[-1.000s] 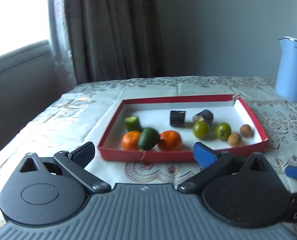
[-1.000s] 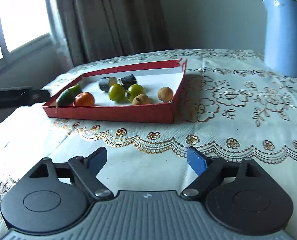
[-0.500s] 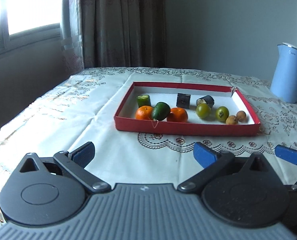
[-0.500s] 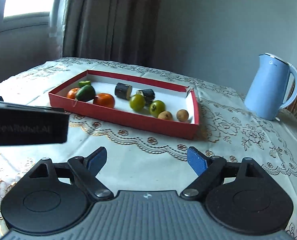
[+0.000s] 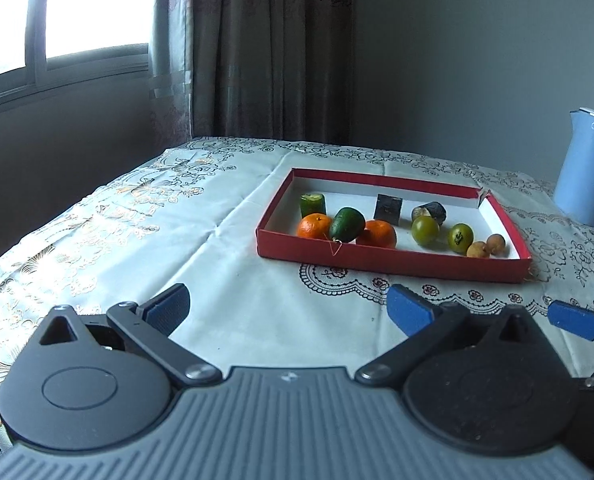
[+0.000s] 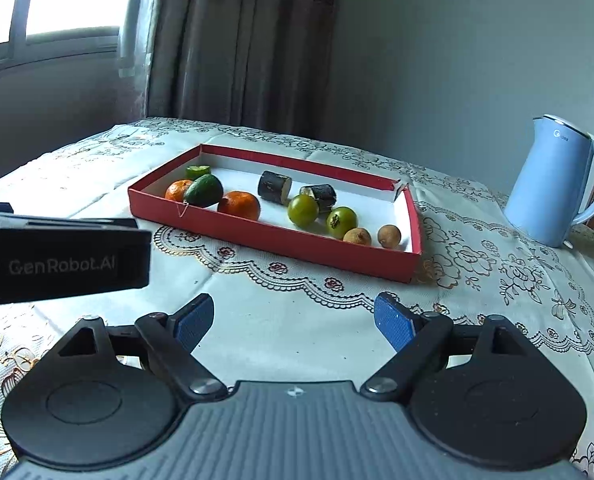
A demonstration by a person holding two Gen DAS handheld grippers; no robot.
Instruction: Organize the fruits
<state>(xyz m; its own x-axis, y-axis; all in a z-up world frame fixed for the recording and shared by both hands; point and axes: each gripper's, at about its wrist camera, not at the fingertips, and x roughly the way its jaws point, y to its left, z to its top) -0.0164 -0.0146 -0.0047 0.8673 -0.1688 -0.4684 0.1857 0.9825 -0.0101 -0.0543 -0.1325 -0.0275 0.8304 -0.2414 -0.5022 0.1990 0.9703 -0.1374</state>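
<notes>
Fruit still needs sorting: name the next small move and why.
Probably bring the right gripper forward toward the red tray. Its jaws stand open and empty, short of the tray, and the two small brown fruits lie nearest the right end.

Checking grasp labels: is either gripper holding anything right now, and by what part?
Nothing held. The left gripper and right gripper are both open over bare tablecloth; all fruit sits in the red tray.

Tray (image 6: 413, 236) on tabletop (image 6: 297, 320), centre. In tray, left to right: cut piece (image 6: 198, 171) behind, two citrus (image 6: 239, 206) flanking oval fruit (image 6: 203, 191), two cylinders (image 6: 273, 187) behind, two round fruits (image 6: 303, 211), two small fruits (image 6: 389, 236). Kettle (image 6: 553, 180) right of tray.
</notes>
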